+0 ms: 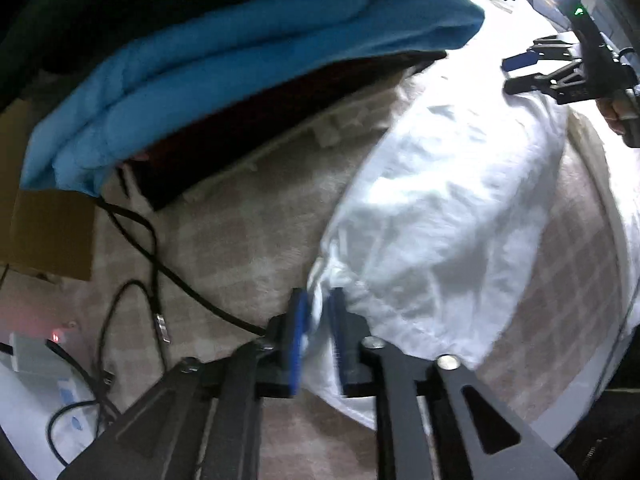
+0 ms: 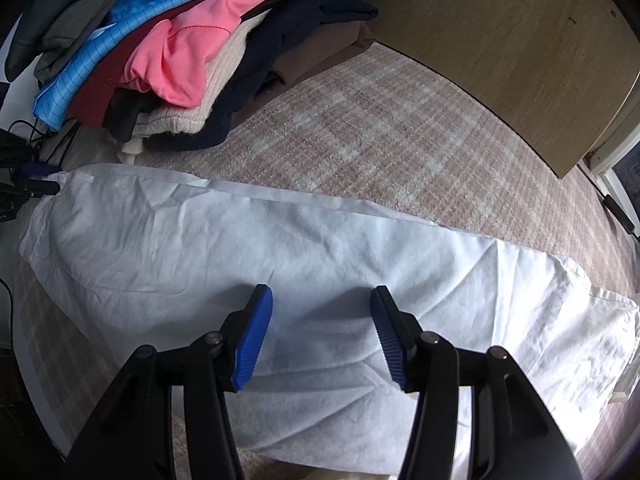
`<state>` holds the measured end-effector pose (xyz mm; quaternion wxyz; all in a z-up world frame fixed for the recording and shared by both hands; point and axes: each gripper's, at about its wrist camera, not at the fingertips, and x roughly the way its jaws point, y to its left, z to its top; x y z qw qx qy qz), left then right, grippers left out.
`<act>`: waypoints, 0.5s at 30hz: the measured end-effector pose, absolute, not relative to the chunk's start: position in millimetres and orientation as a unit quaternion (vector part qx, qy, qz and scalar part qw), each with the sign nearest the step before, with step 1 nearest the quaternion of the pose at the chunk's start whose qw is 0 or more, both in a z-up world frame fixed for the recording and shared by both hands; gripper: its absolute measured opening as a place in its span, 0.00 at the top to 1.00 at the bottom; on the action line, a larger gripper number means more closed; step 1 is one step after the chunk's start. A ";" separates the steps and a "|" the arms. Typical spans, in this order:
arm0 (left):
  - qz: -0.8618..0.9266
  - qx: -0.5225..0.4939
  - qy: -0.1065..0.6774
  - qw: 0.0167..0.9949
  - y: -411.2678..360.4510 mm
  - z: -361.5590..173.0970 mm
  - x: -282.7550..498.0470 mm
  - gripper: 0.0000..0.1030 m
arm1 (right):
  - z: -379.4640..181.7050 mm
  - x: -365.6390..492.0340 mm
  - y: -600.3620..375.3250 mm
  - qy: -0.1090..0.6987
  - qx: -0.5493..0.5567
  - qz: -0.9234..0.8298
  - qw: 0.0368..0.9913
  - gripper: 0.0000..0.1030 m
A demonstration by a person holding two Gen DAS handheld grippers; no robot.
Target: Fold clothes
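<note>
Over on the far left, a black cable (image 1: 132, 236) snakes across the checked blanket (image 1: 248, 240), with a piece of cardboard (image 1: 52, 232) just beside it. Next along, the pile of clothes (image 2: 192, 52) sits at the back of the bed, a blue garment (image 2: 92, 64) draped on top, pink (image 2: 188, 56) and dark layers under it. Now the left gripper (image 1: 318, 300): jaws nearly together, and a bunched corner of the white garment (image 2: 304, 264) sits between the blue pads (image 1: 298, 332) (whether they truly pinch it is hard to tell through the blur). That white garment lies stretched flat across the blanket, reaching from the left gripper's corner all the way rightwards. Above its middle hangs the right gripper (image 2: 322, 300), jaws about half open, nothing between them, only cloth below. Far right, a wooden board (image 2: 520, 52) stands at the blanket's edge.
</note>
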<state>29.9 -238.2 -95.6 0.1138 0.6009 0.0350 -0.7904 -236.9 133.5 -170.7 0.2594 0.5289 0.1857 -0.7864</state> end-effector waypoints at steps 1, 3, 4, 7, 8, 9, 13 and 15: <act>-0.789 0.603 0.027 0.113 -240.6 -95.9 30.1 0.69 | -168.6 -235.0 132.7 0.186 0.529 -0.786 0.259 0.51; -0.787 0.608 0.022 0.103 -247.8 -96.7 30.7 0.62 | -164.3 -231.3 131.1 0.187 0.528 -0.787 0.259 0.51; -0.786 0.610 0.033 0.091 -253.3 -97.5 31.6 0.62 | -162.5 -229.8 130.5 0.187 0.528 -0.787 0.259 0.51; -0.787 0.607 0.091 0.065 -272.3 -100.5 35.3 0.67 | -156.9 -224.7 128.4 0.186 0.528 -0.787 0.259 0.50; -0.786 0.608 0.091 0.062 -274.0 -101.0 36.1 0.67 | -154.9 -222.8 127.6 0.185 0.527 -0.788 0.259 0.50; -0.786 0.608 0.094 0.057 -273.5 -101.2 36.9 0.73 | -153.0 -221.0 126.9 0.185 0.526 -0.789 0.260 0.49; -0.785 0.608 0.107 0.058 -269.5 -102.3 39.7 0.94 | -145.5 -214.8 122.3 0.182 0.525 -0.790 0.259 0.47; -0.784 0.603 0.132 0.073 -273.5 -103.6 42.7 0.95 | -141.7 -211.9 119.6 0.180 0.525 -0.791 0.258 0.46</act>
